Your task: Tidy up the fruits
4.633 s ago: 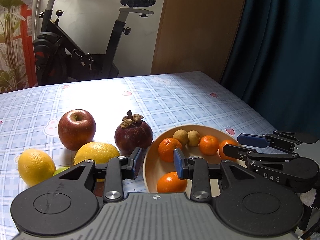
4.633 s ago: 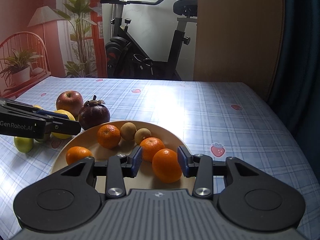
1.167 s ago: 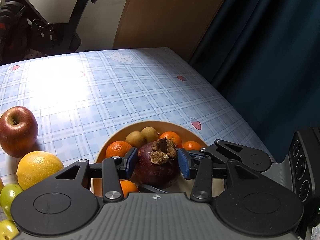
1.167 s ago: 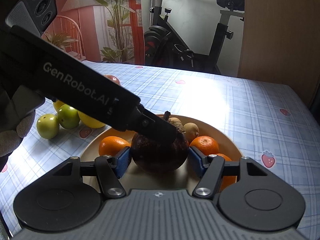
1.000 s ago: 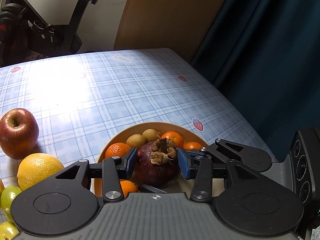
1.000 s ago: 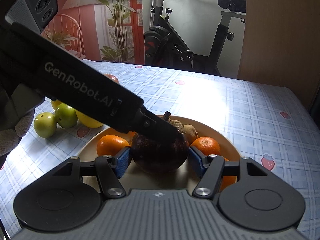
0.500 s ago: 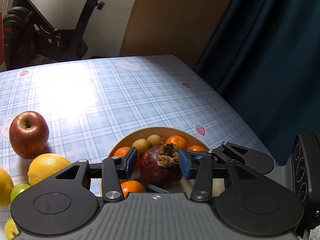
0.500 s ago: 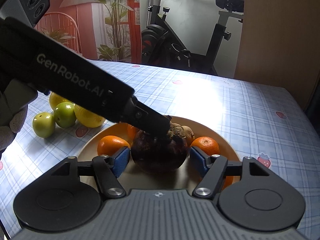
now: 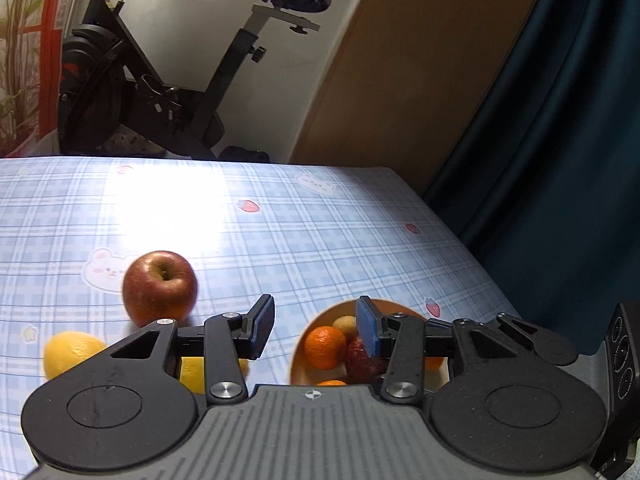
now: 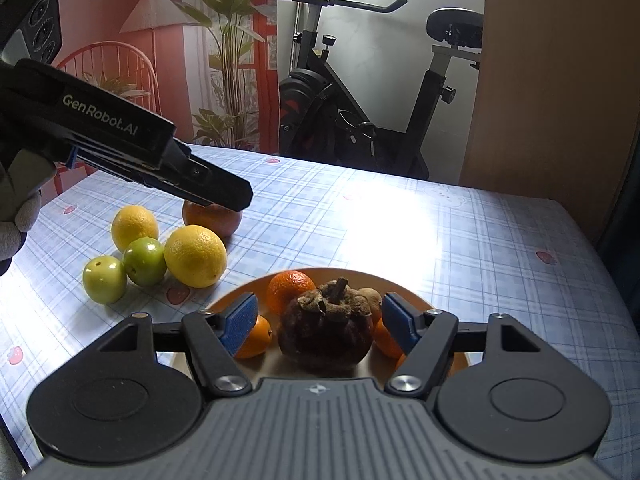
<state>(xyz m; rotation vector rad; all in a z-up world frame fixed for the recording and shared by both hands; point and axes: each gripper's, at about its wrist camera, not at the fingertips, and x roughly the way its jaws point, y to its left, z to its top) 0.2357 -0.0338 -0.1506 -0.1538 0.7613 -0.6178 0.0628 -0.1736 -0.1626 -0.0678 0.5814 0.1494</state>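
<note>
1. Right wrist view: the right gripper (image 10: 318,322) hangs over the tan bowl (image 10: 416,298). Its blue pads stand spread to either side of the mangosteen (image 10: 326,338) with a clear gap on both sides; the jaws have just been opening, and the fruit sits between them untouched.
2. Mangosteen: dark, with a dry brown calyx on top, resting upright in the bowl among several oranges (image 10: 290,290) and a small brown fruit (image 10: 370,300) just behind it.
3. Left wrist view: the left gripper (image 9: 316,326) is raised above the checked tablecloth (image 9: 320,240). Its fingers are parted and pinch nothing; only cloth and the bowl's near rim show through the gap.
4. Loose fruit: a red apple (image 9: 160,288) stands on the cloth to the left of the bowl. In the right wrist view two lemons (image 10: 196,256) and two green fruits (image 10: 145,262) lie clustered just beside it, some touching.
5. Relation of tools: the left gripper's black body reaches in from the left of the right wrist view, its tip above the apple and well clear of the bowl. A gloved hand (image 10: 16,220) shows at that frame's left edge.
6. Background: an exercise bike (image 10: 360,120) stands beyond the table's far edge.
</note>
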